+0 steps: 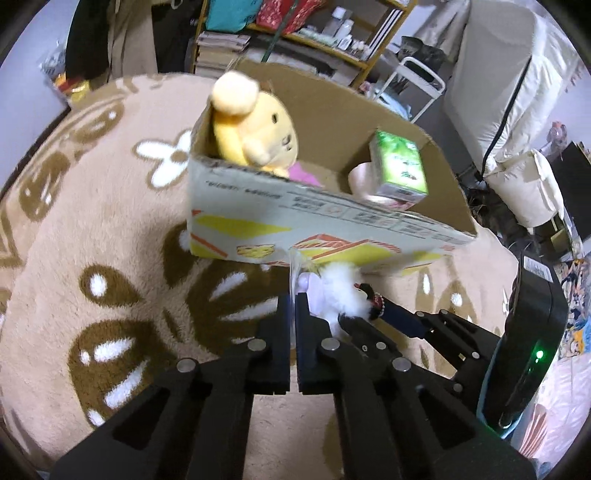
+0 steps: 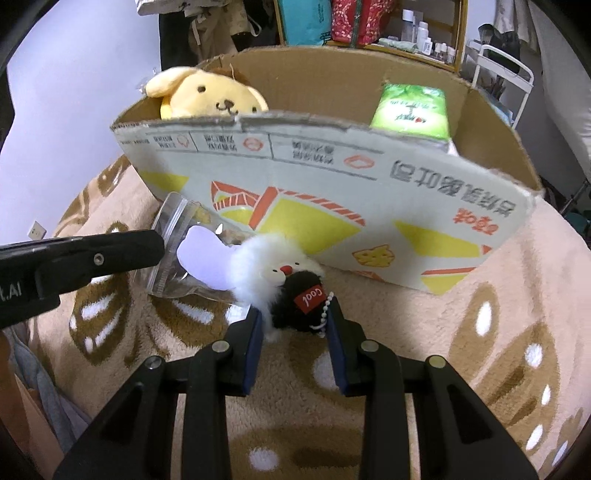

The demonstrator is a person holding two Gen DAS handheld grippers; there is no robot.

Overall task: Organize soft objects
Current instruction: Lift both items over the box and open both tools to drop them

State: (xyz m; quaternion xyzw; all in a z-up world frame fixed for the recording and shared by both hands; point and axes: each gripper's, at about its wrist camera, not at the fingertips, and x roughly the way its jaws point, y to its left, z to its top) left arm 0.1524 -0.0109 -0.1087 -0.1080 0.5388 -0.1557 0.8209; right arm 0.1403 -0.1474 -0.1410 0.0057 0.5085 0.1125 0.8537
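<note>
Blanket lies open beside box edge.

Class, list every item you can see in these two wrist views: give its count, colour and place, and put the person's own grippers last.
cardboard box: one, brown with yellow and orange print, open top, on the blanket
yellow plush dog: one, yellow, inside the box at its left end
green pack: one, green, inside the box at its right end
pink items: pale pink, number unclear, in the box beside the green pack
small plush toy: one, white and black with a red tag, on the blanket in front of the box
clear bag: one, transparent, at the toy's left
blanket: one, beige with brown and white pattern
shelf: one, wooden, behind the box
left gripper: black, shut on the clear bag
right gripper: black, shut on the small plush toy
</note>
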